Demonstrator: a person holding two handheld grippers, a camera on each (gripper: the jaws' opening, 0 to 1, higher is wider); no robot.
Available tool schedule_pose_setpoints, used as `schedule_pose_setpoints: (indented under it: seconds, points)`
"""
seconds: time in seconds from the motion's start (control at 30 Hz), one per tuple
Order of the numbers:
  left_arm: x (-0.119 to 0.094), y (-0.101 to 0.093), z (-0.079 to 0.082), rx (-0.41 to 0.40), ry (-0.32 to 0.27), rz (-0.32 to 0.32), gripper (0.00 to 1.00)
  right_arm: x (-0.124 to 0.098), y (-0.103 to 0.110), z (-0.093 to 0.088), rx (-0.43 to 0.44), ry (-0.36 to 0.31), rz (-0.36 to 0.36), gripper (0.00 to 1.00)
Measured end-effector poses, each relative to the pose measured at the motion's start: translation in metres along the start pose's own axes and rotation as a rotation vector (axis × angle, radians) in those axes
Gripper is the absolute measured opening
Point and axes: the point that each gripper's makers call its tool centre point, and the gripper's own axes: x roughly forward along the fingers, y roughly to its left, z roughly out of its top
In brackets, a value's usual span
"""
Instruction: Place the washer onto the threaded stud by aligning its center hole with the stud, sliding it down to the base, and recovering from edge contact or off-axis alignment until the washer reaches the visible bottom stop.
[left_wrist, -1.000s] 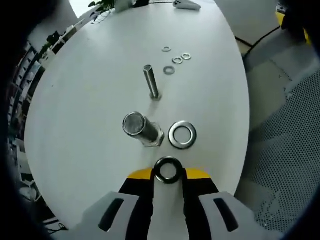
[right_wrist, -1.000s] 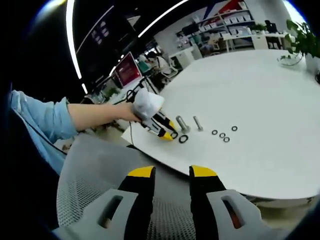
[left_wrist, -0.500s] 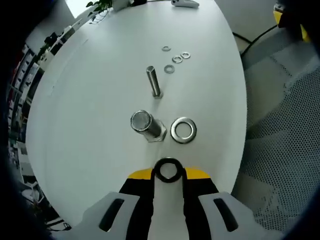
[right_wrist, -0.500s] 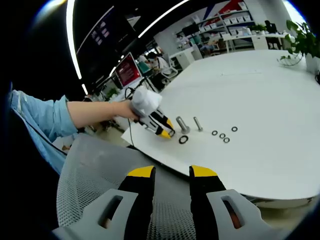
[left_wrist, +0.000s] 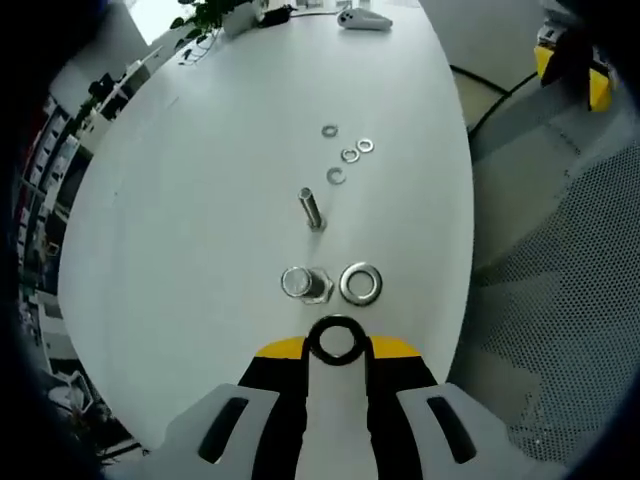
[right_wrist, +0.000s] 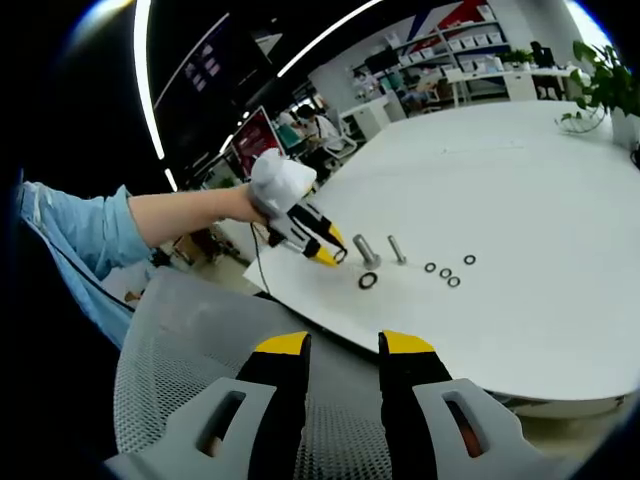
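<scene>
Left gripper (left_wrist: 337, 345) grasps one washer (left_wrist: 336, 340); two studs (left_wrist: 306, 283), five washers on counter (left_wrist: 200, 200) (right gripper (right_wrist: 335, 350) released).

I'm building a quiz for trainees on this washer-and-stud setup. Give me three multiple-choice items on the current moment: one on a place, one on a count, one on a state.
1. Where does the loose large washer lie?
A. Beside the thick stud on the table
B. On the thin stud
C. On the chair

2. How many small washers lie beyond the thin stud?
A. Two
B. Four
C. Six

3. What is the state of the left tool?
A. Open, holding nothing
B. Shut on the thick stud
C. Shut on a dark washer

Answers:
1 A, the large washer rests flat on the table next to the thick stud's hex base.
2 B, four small rings sit in a loose group past the thin stud.
3 C, the dark washer stands between the yellow tips, above the table.
</scene>
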Motion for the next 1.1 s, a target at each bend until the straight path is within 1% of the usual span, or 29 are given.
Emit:
schedule_pose_setpoints:
  seconds: [0.27,0.43,0.6,0.77,0.93,1.03,1.1]
  points:
    - [-0.017,0.001,0.009,0.015,-0.011,0.023,0.19,0.000,-0.001,0.000,0.001,-0.003,-0.007,0.30]
    - [-0.023,0.006,0.014,0.016,-0.011,0.034,0.19,0.000,0.000,0.000,0.000,-0.002,0.001,0.30]
    - [-0.023,0.011,0.020,0.021,-0.010,0.044,0.19,0.000,0.001,0.000,0.000,-0.002,0.004,0.30]
    - [-0.020,0.017,0.030,0.020,-0.015,0.052,0.19,0.000,0.002,-0.001,-0.003,0.005,0.008,0.30]
    - [-0.010,0.019,0.034,0.020,-0.002,0.046,0.19,0.000,0.001,0.000,0.001,0.001,0.007,0.30]
    - [-0.009,0.022,0.037,0.022,0.000,0.045,0.19,0.000,0.002,-0.001,0.000,0.001,0.008,0.30]
    - [-0.006,0.021,0.037,0.011,0.007,0.030,0.19,0.000,0.002,-0.001,0.000,0.002,0.009,0.30]
